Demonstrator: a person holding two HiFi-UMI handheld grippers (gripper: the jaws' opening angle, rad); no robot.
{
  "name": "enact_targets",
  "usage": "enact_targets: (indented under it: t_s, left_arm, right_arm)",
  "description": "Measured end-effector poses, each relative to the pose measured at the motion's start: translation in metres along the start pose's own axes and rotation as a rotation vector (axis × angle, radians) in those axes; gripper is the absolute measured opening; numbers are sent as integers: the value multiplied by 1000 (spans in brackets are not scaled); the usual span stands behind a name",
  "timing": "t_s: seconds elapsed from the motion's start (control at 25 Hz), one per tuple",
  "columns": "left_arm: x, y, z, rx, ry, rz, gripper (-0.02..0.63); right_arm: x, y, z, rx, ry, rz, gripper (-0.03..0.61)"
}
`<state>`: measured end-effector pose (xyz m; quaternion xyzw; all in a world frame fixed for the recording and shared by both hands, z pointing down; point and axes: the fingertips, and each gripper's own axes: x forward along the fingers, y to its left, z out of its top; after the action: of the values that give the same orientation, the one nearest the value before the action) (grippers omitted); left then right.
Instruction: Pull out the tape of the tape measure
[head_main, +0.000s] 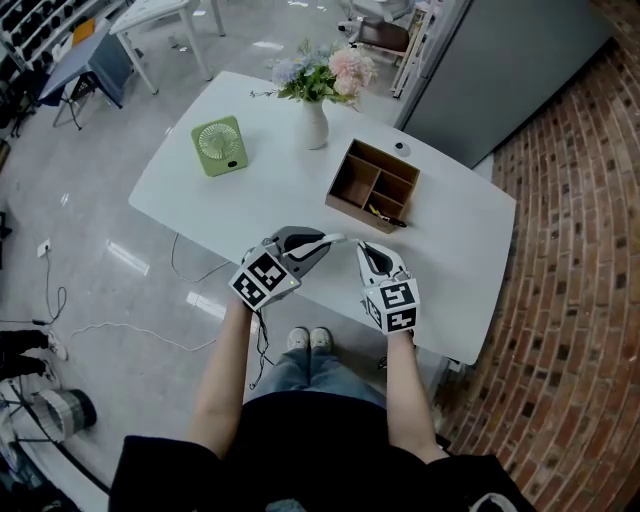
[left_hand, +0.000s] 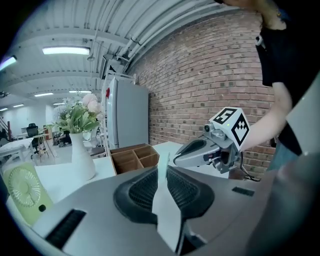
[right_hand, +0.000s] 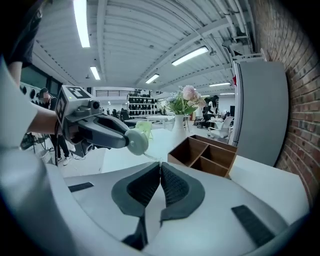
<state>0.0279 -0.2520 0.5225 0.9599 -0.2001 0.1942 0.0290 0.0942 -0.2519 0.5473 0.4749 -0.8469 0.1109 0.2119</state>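
A small round pale green tape measure (right_hand: 137, 142) sits between the jaws of my left gripper (right_hand: 131, 139), which is shut on it. In the left gripper view it shows edge-on as a pale slab (left_hand: 166, 202) between the pads. A thin strip of tape (right_hand: 150, 156) runs from the case to the tips of my right gripper (right_hand: 160, 167), whose jaws are shut on its end. In the head view the left gripper (head_main: 337, 239) and right gripper (head_main: 362, 249) hang close together over the near edge of the white table (head_main: 250, 200).
On the table stand a wooden divided box (head_main: 373, 185), a white vase of flowers (head_main: 315, 120) and a small green fan (head_main: 220, 146). A grey cabinet (head_main: 510, 70) and brick paving (head_main: 580, 260) lie to the right.
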Motion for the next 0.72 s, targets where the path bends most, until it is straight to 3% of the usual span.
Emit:
enact_targets:
  t_s: [0.28,0.72]
  left_arm:
    - [-15,1,-18,3,42,20,71]
    - [-42,16,-52,-28,103,73,71]
  right_arm:
    - [-17,-16,-13,-43,27,-97,6]
    - [-53,-66,-38,-3,54,-258,6]
